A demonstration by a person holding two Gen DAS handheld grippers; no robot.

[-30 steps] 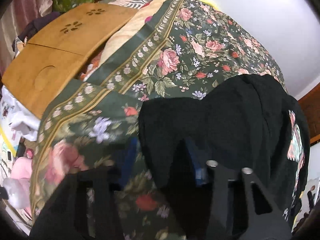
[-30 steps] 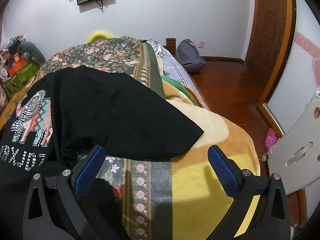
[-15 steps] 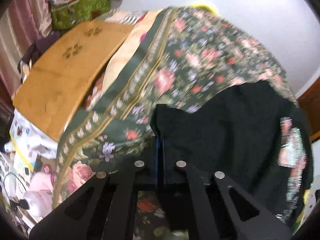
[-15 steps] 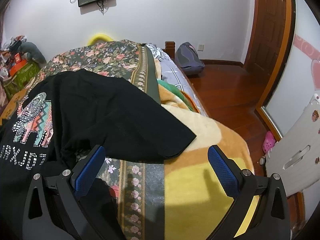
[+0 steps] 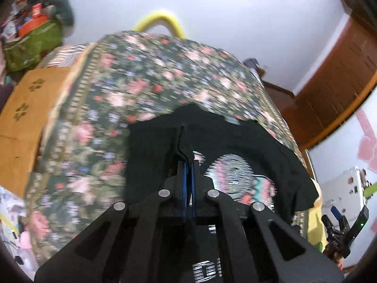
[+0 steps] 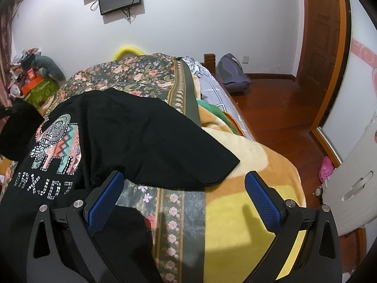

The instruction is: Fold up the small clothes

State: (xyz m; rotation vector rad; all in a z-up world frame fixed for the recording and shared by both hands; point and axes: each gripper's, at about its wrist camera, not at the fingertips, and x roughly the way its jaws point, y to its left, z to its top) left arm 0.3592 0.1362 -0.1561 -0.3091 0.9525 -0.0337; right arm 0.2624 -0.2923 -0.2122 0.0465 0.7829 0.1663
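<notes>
A black T-shirt (image 6: 132,132) with a beaded elephant print (image 6: 56,146) and silver letters lies on the floral bedspread (image 6: 132,73). My left gripper (image 5: 188,165) is shut on a fold of the T-shirt's left edge (image 5: 183,141) and holds it lifted over the print (image 5: 238,179); that lifted fold shows as a dark lump in the right wrist view (image 6: 18,129). My right gripper (image 6: 183,188) is open and empty, low over the shirt's right sleeve (image 6: 207,165), with the sleeve edge between its blue pads (image 6: 106,198).
A wooden board (image 5: 23,122) lies left of the bed. A green bag (image 5: 30,44) with clutter stands at the far left. A yellow-orange blanket (image 6: 235,212) covers the bed's right part. Wooden floor (image 6: 278,118), a door (image 6: 322,35) and a backpack (image 6: 231,75) are to the right.
My left gripper closed on the shirt's left edge, then lifted and swung it toward the right over the print. My right gripper stayed open and shifted slightly.
</notes>
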